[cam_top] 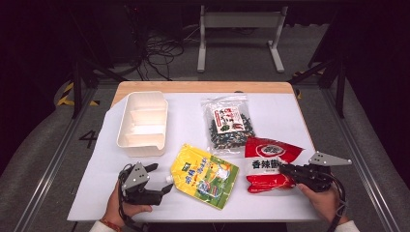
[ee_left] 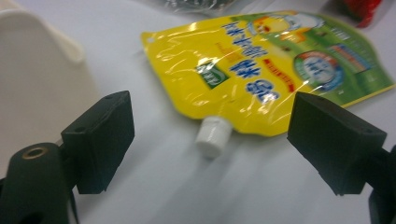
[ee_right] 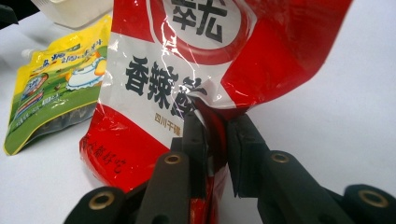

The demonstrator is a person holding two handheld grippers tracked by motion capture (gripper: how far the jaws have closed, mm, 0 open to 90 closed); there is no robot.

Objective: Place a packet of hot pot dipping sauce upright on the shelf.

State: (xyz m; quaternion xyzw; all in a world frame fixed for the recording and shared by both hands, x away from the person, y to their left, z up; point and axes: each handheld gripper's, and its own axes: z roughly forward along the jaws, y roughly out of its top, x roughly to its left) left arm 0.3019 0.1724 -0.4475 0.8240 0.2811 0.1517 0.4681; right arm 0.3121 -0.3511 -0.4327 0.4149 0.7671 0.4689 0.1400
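Note:
A red and white snack packet (cam_top: 268,166) lies at the front right of the white table. My right gripper (cam_top: 286,169) is shut on its right edge, and the right gripper view shows the packet's (ee_right: 154,93) crumpled film pinched between the two black jaws of this gripper (ee_right: 217,128). A yellow spouted pouch (cam_top: 205,175) lies flat at the front centre. My left gripper (cam_top: 162,178) stands open just left of it. In the left gripper view the pouch (ee_left: 261,65) and its white cap (ee_left: 212,136) lie ahead of that gripper (ee_left: 219,123), untouched between the spread jaws.
A white divided tray (cam_top: 142,124) stands at the back left, and its wall (ee_left: 32,60) rises close by my left jaw. A clear bag of dark snacks (cam_top: 228,123) lies behind the two pouches. The table's front edge (cam_top: 193,220) runs just under both hands.

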